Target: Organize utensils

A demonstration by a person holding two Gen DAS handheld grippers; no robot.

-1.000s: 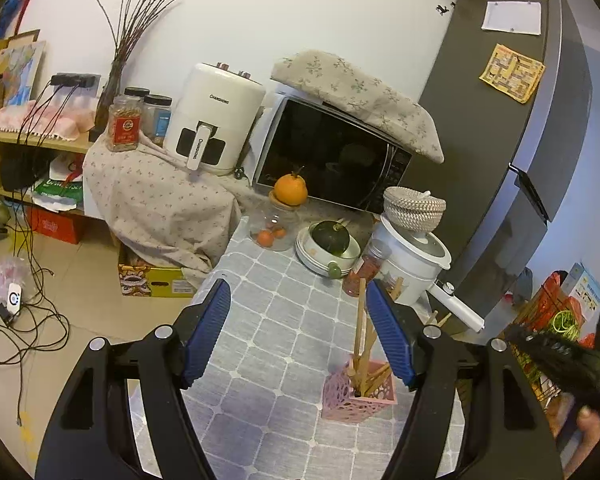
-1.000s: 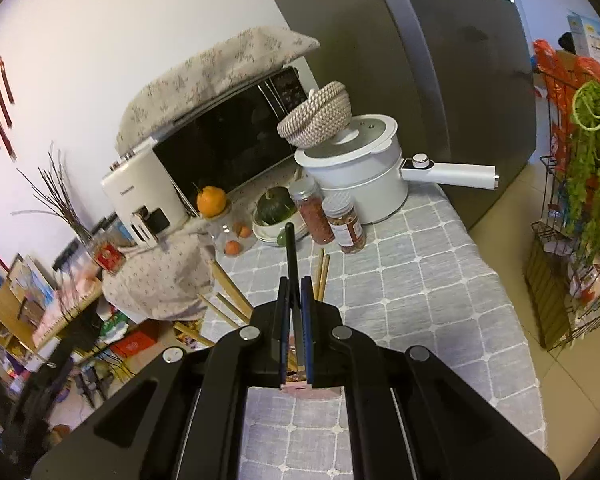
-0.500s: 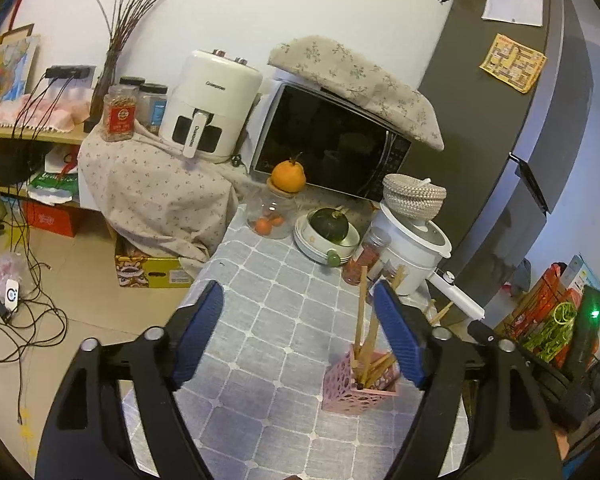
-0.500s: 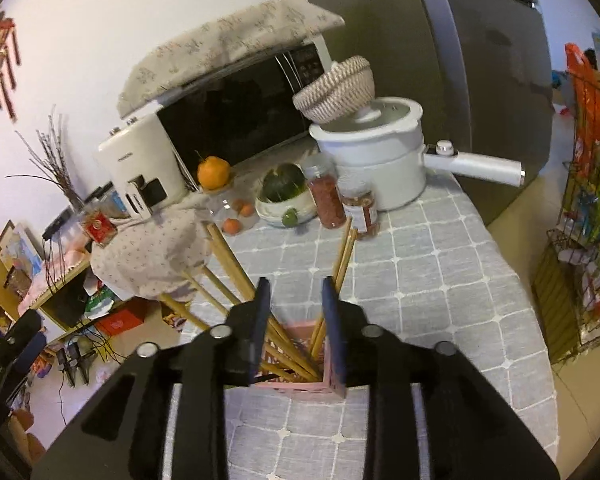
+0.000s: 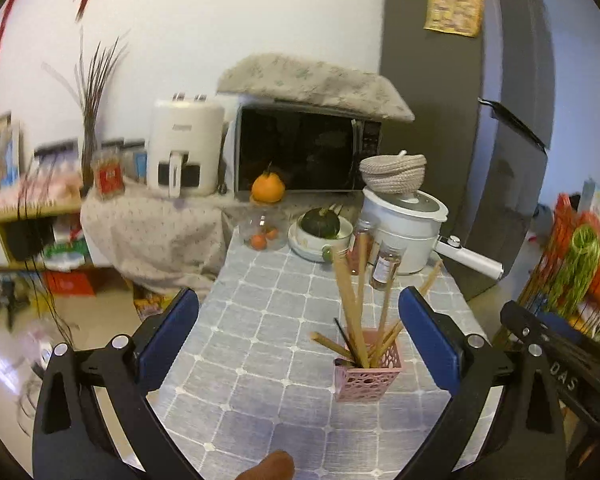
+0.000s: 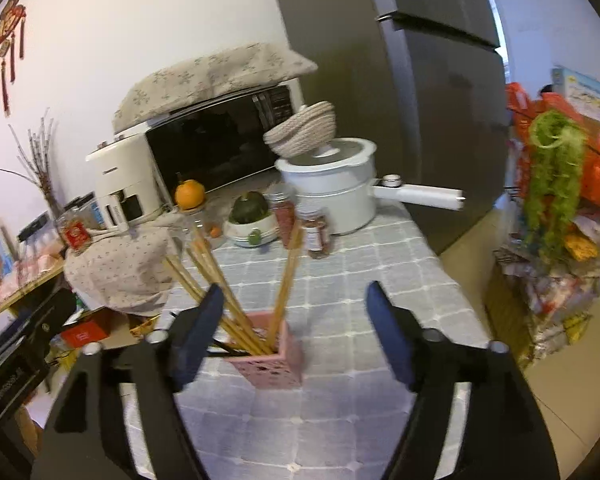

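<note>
A pink perforated utensil holder (image 5: 367, 374) stands on the grey checked tablecloth (image 5: 260, 320). Several wooden chopsticks (image 5: 352, 300) and one dark utensil lean out of it. It also shows in the right wrist view (image 6: 268, 368), with its chopsticks (image 6: 212, 276) fanning up and left. My left gripper (image 5: 298, 332) is open and empty, above and in front of the holder. My right gripper (image 6: 294, 332) is open and empty, just behind the holder.
At the table's far end stand a white pot with a long handle (image 5: 404, 232), two spice jars (image 5: 384, 268), a bowl with a green squash (image 5: 320, 232), a jar with an orange on it (image 5: 266, 216) and a microwave (image 5: 304, 152). A fridge (image 5: 480, 120) is right.
My right gripper held a dark utensil over the holder, then opened; the utensil now rests in the holder. Both grippers have pulled back and shifted; the left stayed open.
</note>
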